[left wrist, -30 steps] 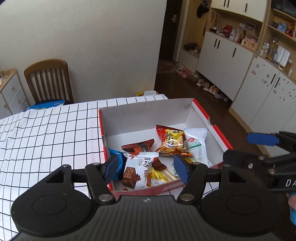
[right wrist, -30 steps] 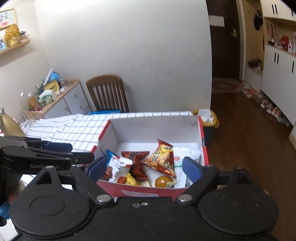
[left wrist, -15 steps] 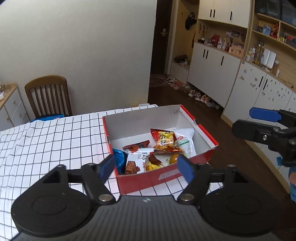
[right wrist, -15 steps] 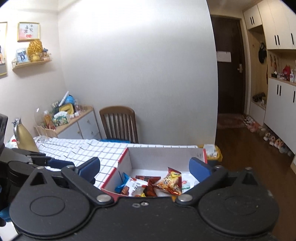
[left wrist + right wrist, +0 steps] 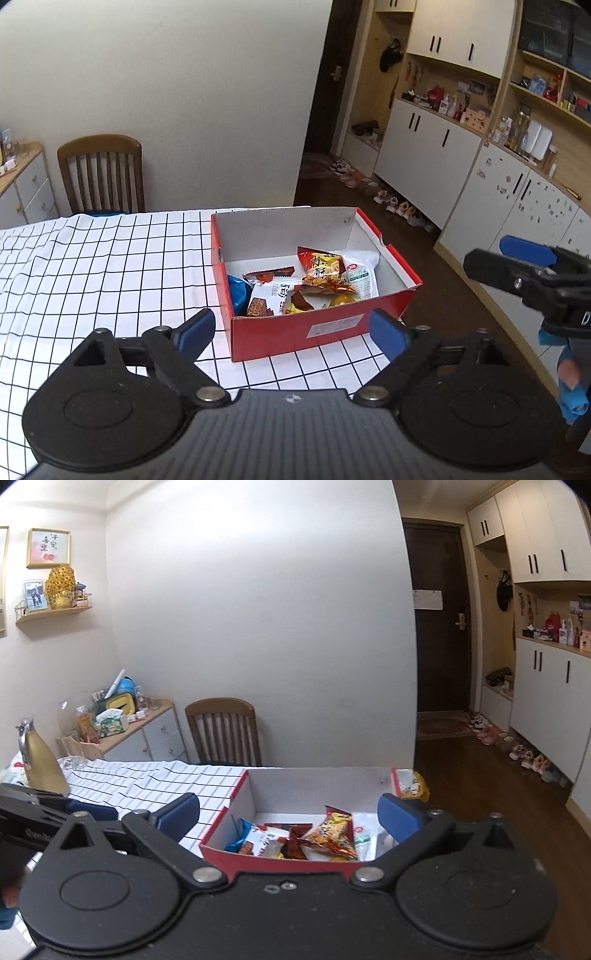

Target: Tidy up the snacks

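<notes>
A red cardboard box with white inner walls sits at the right end of the checked tablecloth. Inside lie several snack packets: an orange-red bag, a white and green pouch, a white wafer pack and a blue wrapper. My left gripper is open and empty, held back from the box's near wall. My right gripper is also open and empty, above the box on its near side. From the left wrist view the right gripper's fingers show at the right.
A wooden chair stands behind the table. A gold jug and a glass stand on the table's far left. A low drawer cabinet holds clutter. White cupboards and shoes line the right wall.
Both grippers have pulled back and risen away from the box, which now looks smaller and farther. Both stay open and empty; the snacks have not moved.
</notes>
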`<state>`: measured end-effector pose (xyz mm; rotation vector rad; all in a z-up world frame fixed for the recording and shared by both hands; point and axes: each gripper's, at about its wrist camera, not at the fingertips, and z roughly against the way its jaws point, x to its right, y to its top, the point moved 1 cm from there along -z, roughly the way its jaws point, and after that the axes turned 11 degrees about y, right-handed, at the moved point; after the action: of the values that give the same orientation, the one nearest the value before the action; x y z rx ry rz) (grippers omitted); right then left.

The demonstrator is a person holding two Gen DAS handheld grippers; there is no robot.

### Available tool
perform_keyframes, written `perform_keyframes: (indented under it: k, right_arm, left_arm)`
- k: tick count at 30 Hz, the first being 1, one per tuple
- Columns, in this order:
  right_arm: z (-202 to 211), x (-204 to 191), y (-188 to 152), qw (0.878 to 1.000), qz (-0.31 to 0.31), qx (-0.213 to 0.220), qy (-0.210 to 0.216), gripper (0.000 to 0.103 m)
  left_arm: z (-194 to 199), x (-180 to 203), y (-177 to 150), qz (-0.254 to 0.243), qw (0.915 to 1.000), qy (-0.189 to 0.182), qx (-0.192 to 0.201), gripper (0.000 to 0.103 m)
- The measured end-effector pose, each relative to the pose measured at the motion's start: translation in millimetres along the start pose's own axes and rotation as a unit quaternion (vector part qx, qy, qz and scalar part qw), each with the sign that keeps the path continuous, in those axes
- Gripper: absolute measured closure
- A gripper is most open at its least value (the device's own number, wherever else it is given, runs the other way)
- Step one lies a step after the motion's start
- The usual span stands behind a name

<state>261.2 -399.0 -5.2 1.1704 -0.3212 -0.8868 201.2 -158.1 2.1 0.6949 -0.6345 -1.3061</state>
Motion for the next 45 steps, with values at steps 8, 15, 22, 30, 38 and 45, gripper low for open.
perform_keyframes:
  k: [8,15,22,30,38,45]
  right_arm:
    - [10,-1,-6,1.0,0.003,0.003,-0.019,0.0]
    - [11,-1,-8,1.0,0.004,0.004,-0.027,0.0]
    - [12,2,-7,1.0,-0.005,0.002,-0.03,0.0]
    - [9,3,-5,0.999,-0.006,-0.002,-0.031,0.0]
    - [7,5,-4,1.0,-0.006,-0.006,-0.029,0.0]
    - [4,6,-3,1.0,-0.007,-0.007,-0.029,0.0]
  left_arm:
    - [6,0,4,0.028,0.9996,0.006,0.005,0.012]
    - [10,7,10,0.027,0.9995,0.009,0.011,0.012]
    - [10,13,13,0.023,0.9996,0.009,0.01,0.012]
    - [9,14,14,0.024,0.9996,0.01,0.008,0.012]
    - [5,15,15,0.029,0.9996,0.009,0.003,0.012]
    - [1,15,16,0.029,0.9995,0.01,0.001,0.012]
